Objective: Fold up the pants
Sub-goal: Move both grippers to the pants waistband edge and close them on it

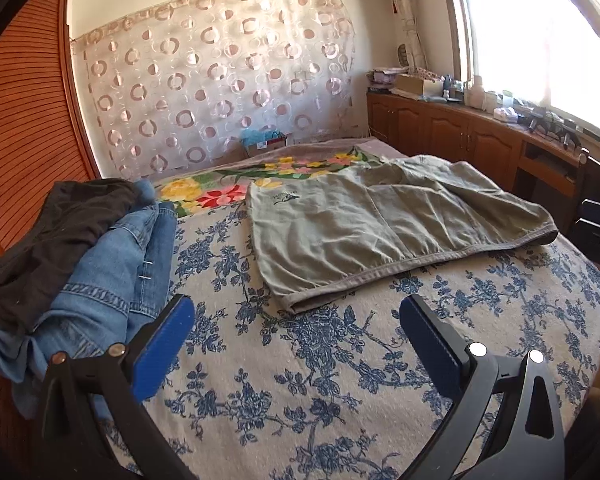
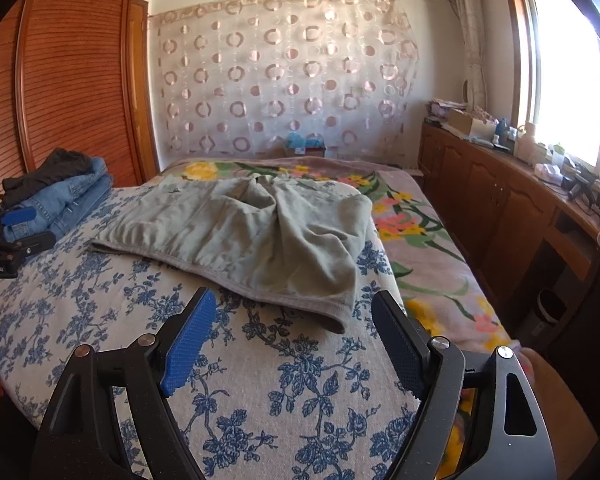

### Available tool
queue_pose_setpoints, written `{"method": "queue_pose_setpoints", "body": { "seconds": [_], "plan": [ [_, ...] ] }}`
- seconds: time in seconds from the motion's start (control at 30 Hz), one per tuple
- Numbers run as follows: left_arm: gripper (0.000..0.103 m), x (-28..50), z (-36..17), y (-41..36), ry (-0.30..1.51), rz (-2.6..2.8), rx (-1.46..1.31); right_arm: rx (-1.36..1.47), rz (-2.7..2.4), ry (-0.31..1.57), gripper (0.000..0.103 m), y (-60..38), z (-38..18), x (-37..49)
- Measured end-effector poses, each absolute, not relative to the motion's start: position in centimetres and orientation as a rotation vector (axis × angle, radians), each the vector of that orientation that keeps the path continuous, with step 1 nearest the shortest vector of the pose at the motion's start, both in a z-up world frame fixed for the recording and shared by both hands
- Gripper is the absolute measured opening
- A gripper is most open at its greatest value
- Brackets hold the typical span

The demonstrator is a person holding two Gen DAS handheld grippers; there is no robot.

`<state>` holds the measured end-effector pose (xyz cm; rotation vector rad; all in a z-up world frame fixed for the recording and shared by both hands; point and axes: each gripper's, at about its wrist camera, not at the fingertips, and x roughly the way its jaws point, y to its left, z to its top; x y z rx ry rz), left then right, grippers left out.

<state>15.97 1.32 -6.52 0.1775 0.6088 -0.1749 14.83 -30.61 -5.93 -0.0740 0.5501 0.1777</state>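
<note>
- The grey-green pants (image 1: 383,220) lie spread, partly rumpled, across the middle of the bed (image 1: 284,392), their waistband hem running along the side nearest the grippers and their far part reaching onto the floral blanket (image 2: 427,264) toward the bed's head.
- A stack of folded jeans (image 1: 112,264) with a dark garment (image 1: 56,232) on top sits at the bed's left edge, well apart from the pants; it looks like finished work.
- Left gripper (image 1: 298,320): jaws spread wide, nothing between them, hovering over the bedspread just short of the waistband's left corner.
- Right gripper (image 2: 292,316): jaws spread, nothing pinched, poised just before the waistband's right corner, where the cloth curls under.
- The step in hand appears to be the approach for a first grasp on this pair; no fold has been made yet.
- The next move likely calls for each gripper to come down onto its own corner of the waistband and pinch both layers there.
- The bunched cloth near the crotch probably needs smoothing, or the fold will trap creases.
</note>
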Motion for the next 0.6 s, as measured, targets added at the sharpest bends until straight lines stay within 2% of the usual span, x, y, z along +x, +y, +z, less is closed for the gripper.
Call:
{"method": "queue_pose_setpoints", "body": {
  "seconds": [0.2, 0.37, 0.5, 0.57, 0.6],
  "plan": [
    [0.103, 18.2, -7.8, 1.6, 0.696, -0.212, 0.186, -0.096, 0.200, 0.564, 0.080, -29.8, -6.3, 15.8],
    [0.093, 19.6, -9.4, 1.8, 0.763, -0.213, 0.201, -0.109, 0.210, 0.594, 0.073, -29.3, -7.0, 16.9],
    [0.071, 20.2, -10.5, 2.1, 0.808, -0.212, 0.169, -0.114, 0.223, 0.628, 0.069, -29.0, -7.7, 17.6],
    [0.067, 20.6, -10.9, 2.3, 0.825, -0.205, 0.152, -0.105, 0.230, 0.635, 0.069, -29.0, -8.0, 17.9],
    [0.062, 20.8, -11.0, 2.4, 0.839, -0.205, 0.133, -0.102, 0.230, 0.639, 0.069, -29.0, -8.1, 18.0]
  ]
}}
